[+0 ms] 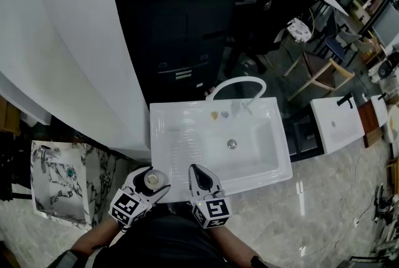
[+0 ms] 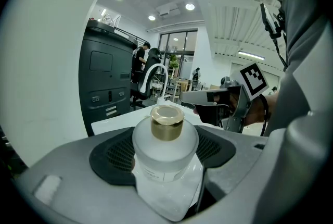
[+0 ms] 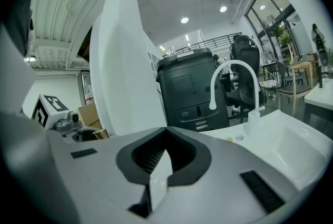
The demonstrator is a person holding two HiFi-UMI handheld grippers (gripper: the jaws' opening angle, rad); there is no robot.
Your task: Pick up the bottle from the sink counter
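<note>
Bottle (image 2: 166, 142), gold cap up, is pinched in the left tongs (image 1: 151, 181) over the near left corner of the sink (image 1: 181, 136). Right tongs (image 1: 199, 176) sit just beside, pressed together, holding nothing. A white faucet (image 1: 235, 83) arches at the far rim.

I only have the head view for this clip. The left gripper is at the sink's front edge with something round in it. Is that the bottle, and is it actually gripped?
Observer: Yes. The left gripper view shows the left gripper shut on the bottle, with a jaw pressed against each side of its frosted body.
Operator: What closes the bottle?
Observer: A gold cap, which is in place on the neck.
Operator: Is the right gripper helping?
Observer: No. In its own view the right gripper is shut, with nothing between its jaws.
</note>
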